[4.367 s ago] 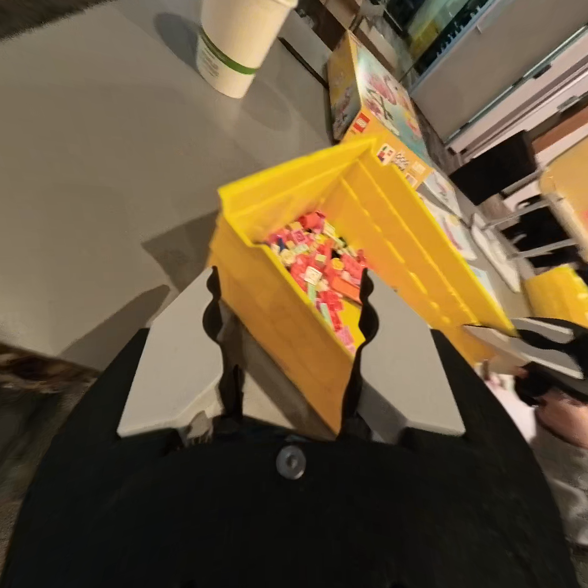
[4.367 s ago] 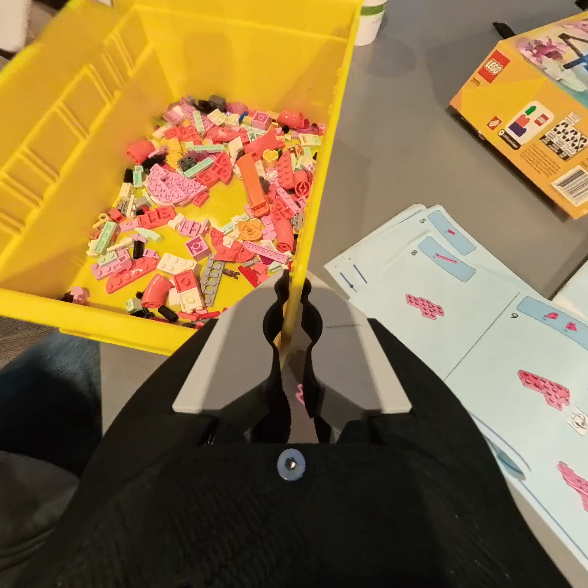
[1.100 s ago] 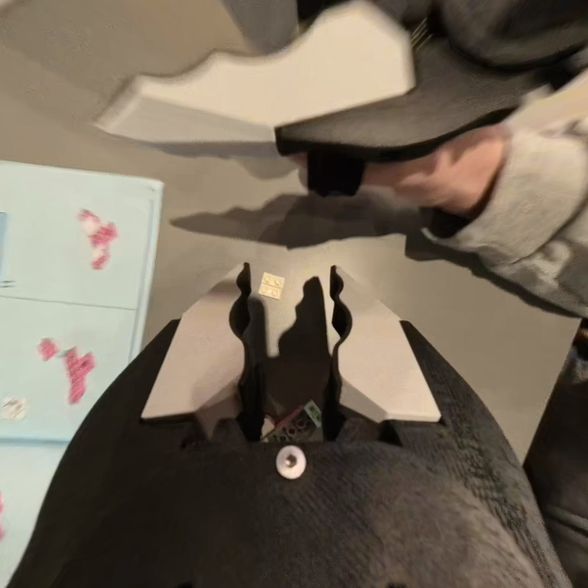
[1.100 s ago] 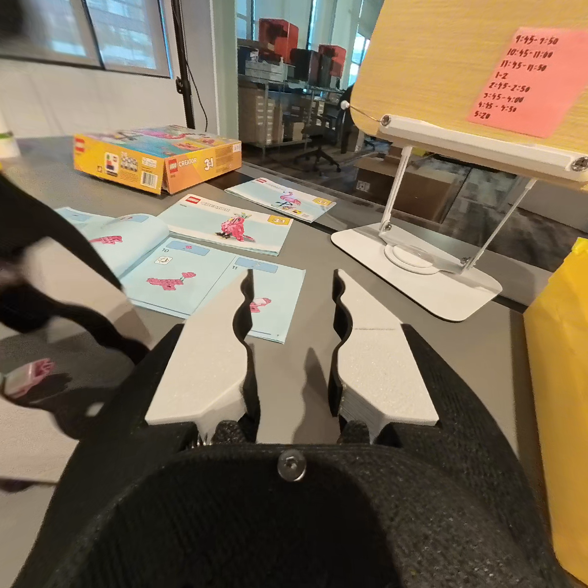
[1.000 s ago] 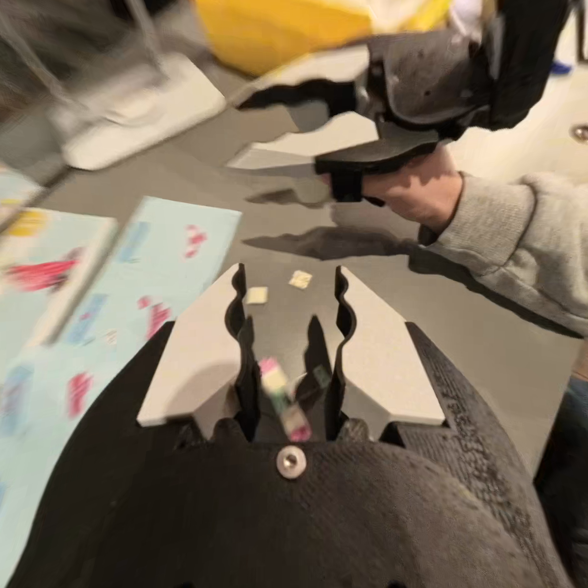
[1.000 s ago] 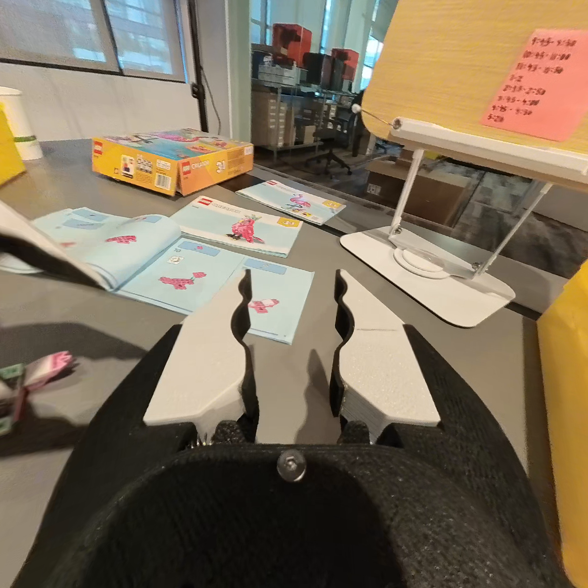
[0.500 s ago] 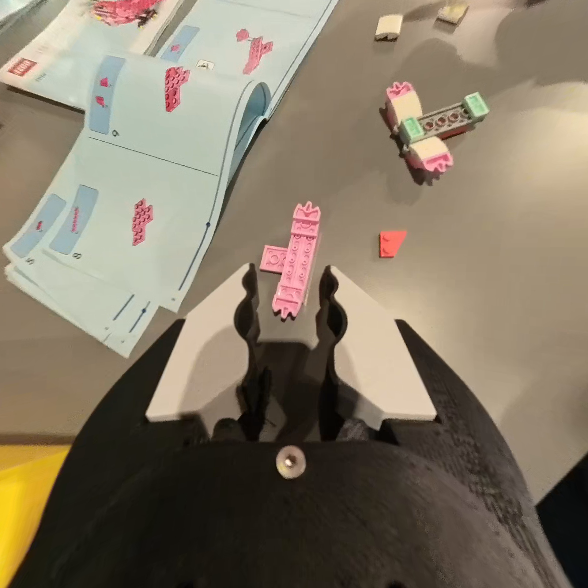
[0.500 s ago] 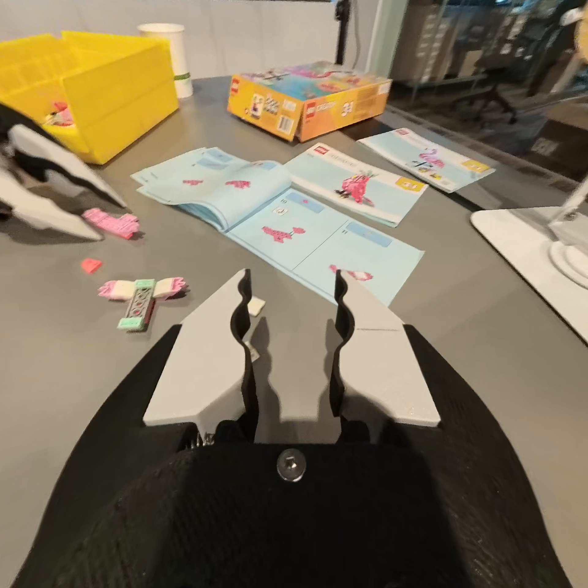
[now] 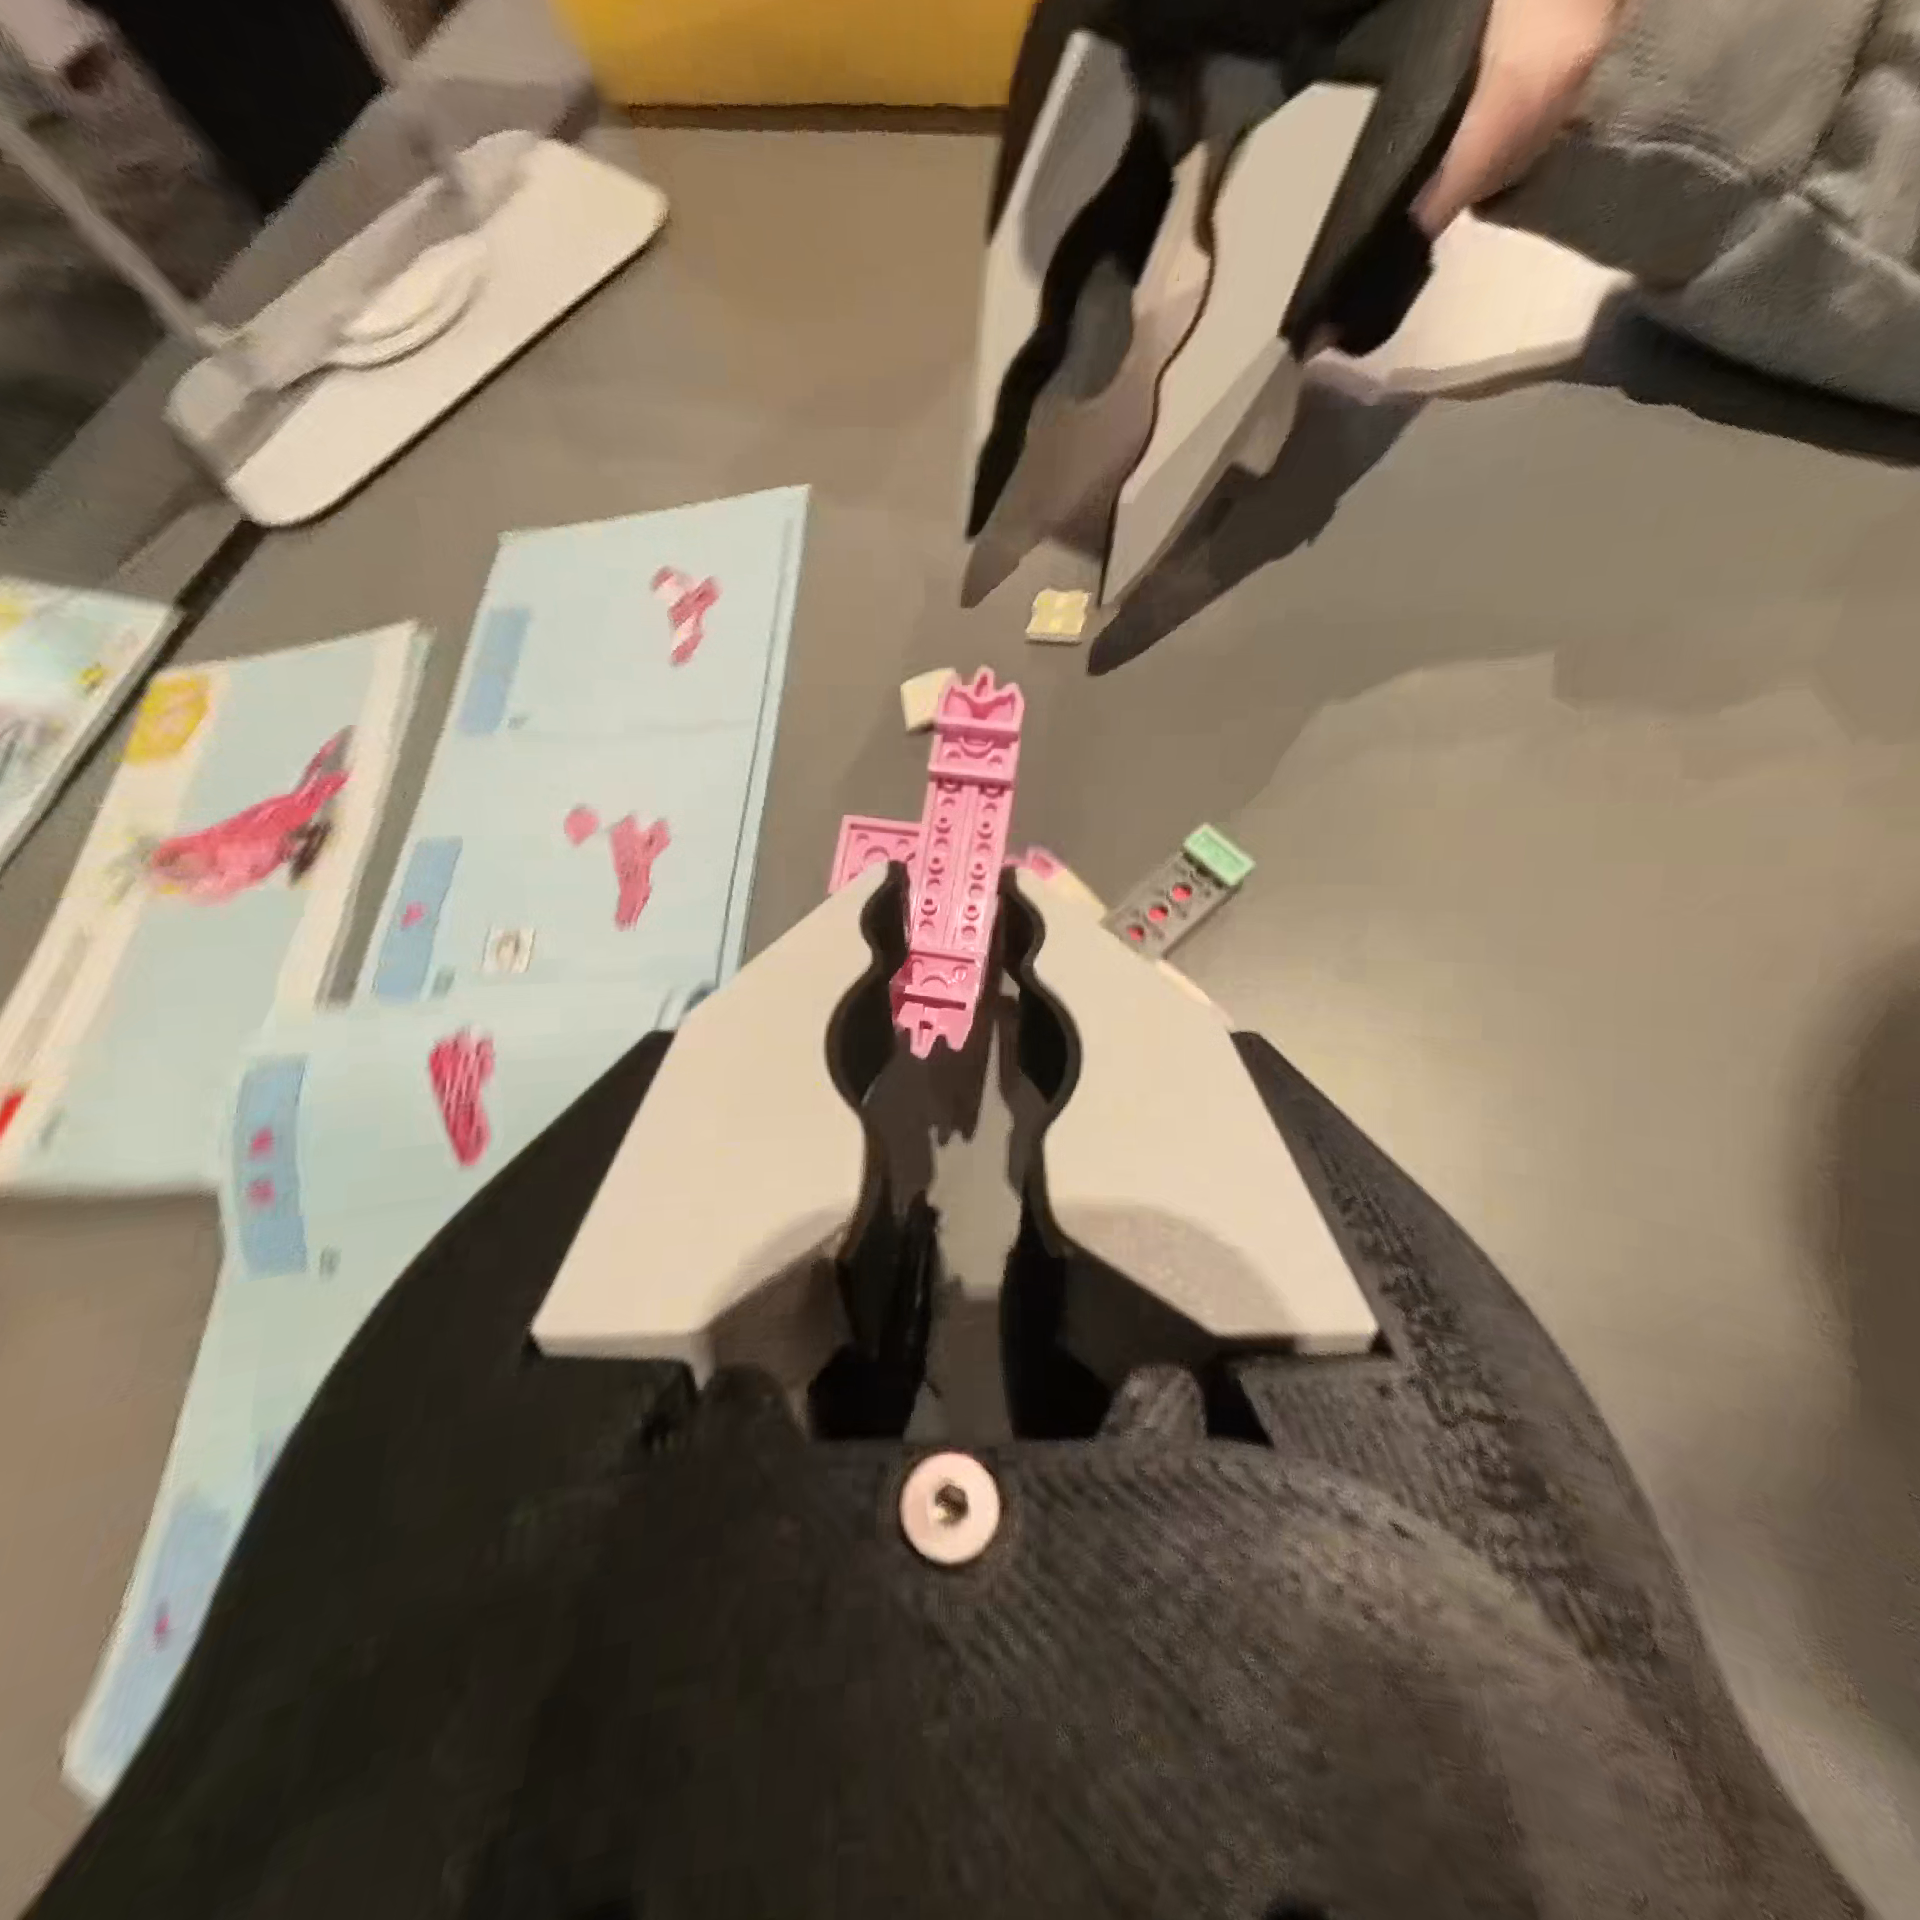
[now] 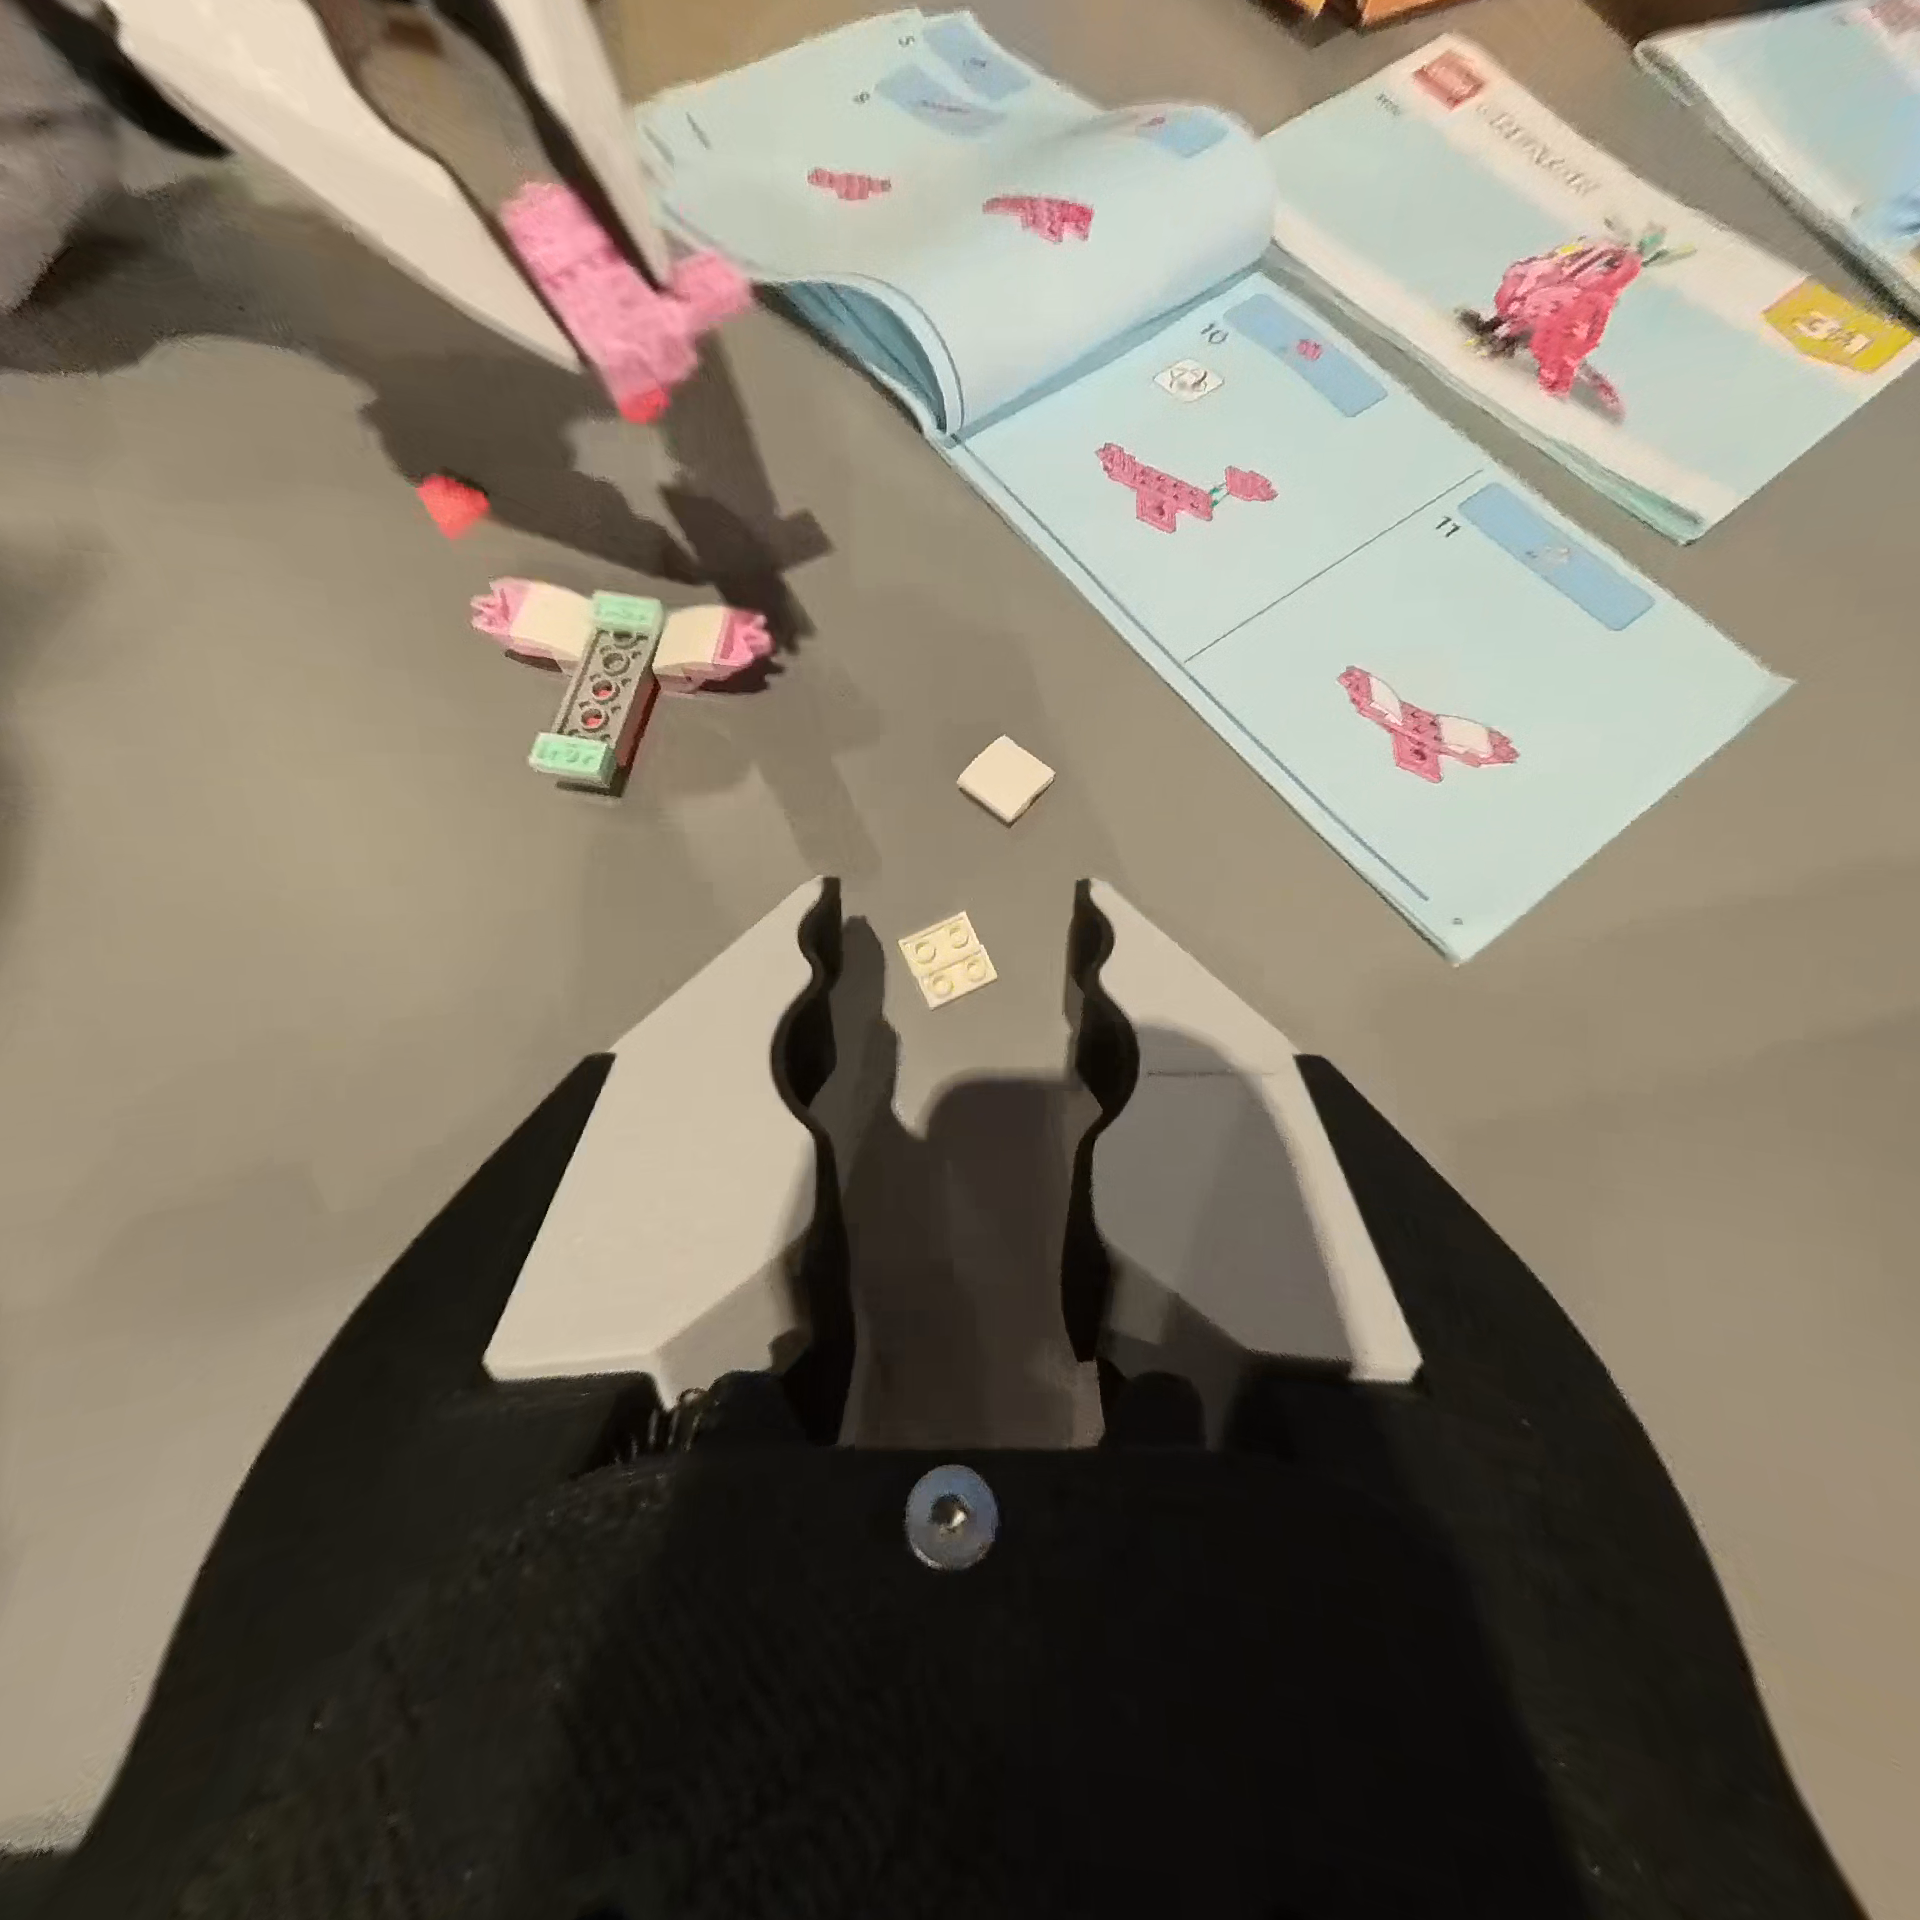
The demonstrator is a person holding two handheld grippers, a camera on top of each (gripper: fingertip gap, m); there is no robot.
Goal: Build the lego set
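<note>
Left wrist view: left gripper (image 9: 948, 883) fingers now pinch the pink assembly (image 9: 961, 831) (right gripper (image 10: 951, 894) gapes wide).

Glossy plastic pink plate assembly (image 9: 961, 852), matt grey table (image 10: 260, 883), paper instruction booklet (image 10: 1351, 582).

My left gripper (image 9: 948, 904) and right gripper (image 10: 951, 909) each have a black textured body, a silver screw at 6 o'clock of the gap, and pale grey fingers with wavy black inner edges. I wear a grey knit sleeve (image 9: 1756, 177).
</note>
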